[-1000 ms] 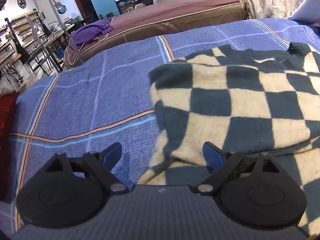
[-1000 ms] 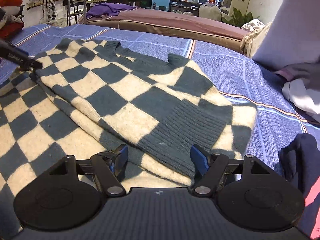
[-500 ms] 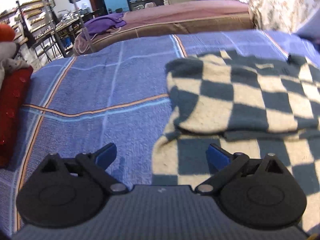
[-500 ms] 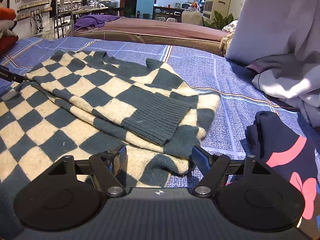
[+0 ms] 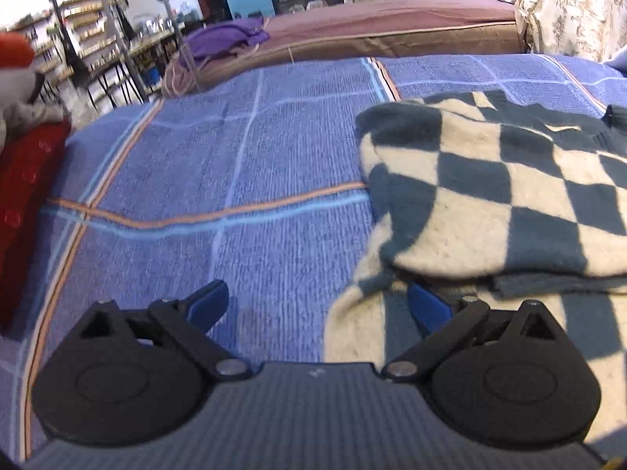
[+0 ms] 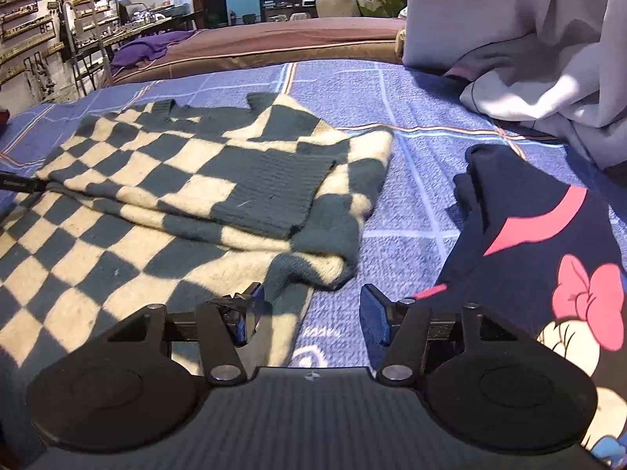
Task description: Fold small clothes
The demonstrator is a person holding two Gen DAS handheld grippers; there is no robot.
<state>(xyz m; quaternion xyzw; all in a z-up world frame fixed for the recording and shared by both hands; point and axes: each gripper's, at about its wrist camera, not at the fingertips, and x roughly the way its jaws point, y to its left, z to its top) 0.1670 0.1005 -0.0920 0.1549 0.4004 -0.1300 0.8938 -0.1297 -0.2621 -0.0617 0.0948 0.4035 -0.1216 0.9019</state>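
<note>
A cream and dark green checked sweater (image 5: 490, 203) (image 6: 188, 180) lies on the blue bedspread, its sleeves folded in over the body. My left gripper (image 5: 317, 307) stands open at the sweater's left edge, one blue finger over bare bedspread, the other at the fabric under the folded sleeve. My right gripper (image 6: 307, 313) is at the sweater's right edge near its lower corner. Its jaws are closing, with the sweater's edge between them and no pad pressing on it.
A dark blue garment with a pink bow print (image 6: 540, 250) lies right of the sweater. A pale grey heap of cloth (image 6: 529, 51) sits behind it. A red item (image 5: 23, 203) lies at the left bed edge. A brown bed with a purple cloth (image 5: 223, 41) stands beyond.
Both grippers have slid outward along the sweater, the left one leftward, the right one rightward to its edge. The right jaws have narrowed slightly. The navy garment has come into the right view.
</note>
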